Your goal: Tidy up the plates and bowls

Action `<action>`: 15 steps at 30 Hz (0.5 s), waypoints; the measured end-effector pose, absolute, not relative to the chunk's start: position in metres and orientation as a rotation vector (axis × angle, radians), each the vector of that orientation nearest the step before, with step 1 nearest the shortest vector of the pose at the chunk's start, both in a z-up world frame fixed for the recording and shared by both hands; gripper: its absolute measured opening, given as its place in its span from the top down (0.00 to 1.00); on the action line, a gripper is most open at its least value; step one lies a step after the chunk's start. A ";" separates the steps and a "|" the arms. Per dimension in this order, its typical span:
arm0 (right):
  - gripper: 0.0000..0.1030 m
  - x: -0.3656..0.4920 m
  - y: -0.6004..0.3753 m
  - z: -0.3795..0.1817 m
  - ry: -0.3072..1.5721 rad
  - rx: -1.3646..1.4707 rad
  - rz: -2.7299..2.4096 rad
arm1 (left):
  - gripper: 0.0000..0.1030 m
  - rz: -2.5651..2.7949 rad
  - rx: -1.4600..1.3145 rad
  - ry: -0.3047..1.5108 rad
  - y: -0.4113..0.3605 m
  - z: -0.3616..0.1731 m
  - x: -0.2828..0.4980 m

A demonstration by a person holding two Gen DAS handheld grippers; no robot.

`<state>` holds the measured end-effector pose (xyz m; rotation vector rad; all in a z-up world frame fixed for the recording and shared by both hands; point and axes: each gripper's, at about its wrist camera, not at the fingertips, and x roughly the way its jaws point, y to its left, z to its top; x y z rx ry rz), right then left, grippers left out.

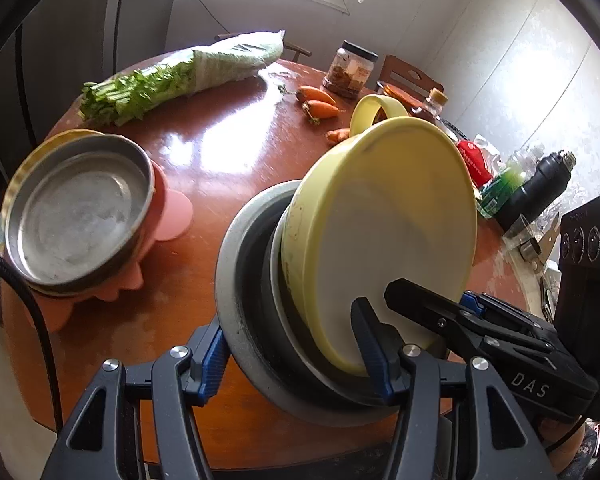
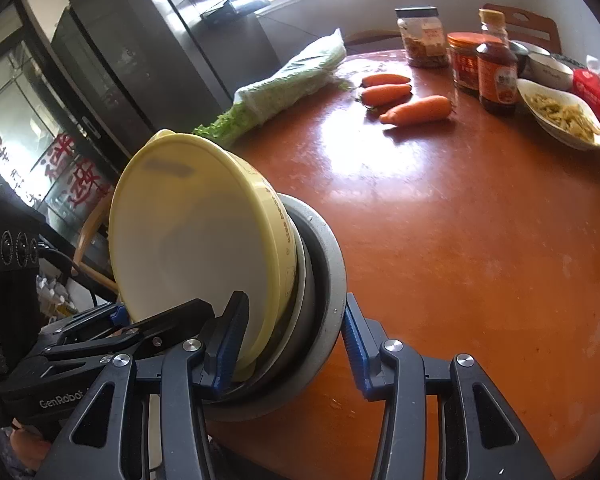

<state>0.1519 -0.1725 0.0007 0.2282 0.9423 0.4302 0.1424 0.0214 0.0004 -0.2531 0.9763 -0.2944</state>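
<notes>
Both hand-held grippers, left (image 1: pixel 296 354) and right (image 2: pixel 290 346), clamp the near rim of a nested bowl stack (image 1: pixel 380 240), tilted above the counter (image 1: pixel 228 160). Next: carry it level toward the steel bowl (image 1: pixel 80 216) at left.

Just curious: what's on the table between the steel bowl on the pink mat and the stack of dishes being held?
Nothing: in the left wrist view, bare tabletop separates the steel bowl from the held stack.
</notes>
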 end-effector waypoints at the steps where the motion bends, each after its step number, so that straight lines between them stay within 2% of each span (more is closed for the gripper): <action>1: 0.54 0.153 -0.169 0.003 0.939 0.226 0.435 | 0.44 -0.291 -0.254 0.972 0.024 0.002 0.143; 15: 0.54 0.194 -0.083 0.041 0.883 0.171 0.560 | 0.44 -0.170 -0.265 0.894 0.104 0.046 0.160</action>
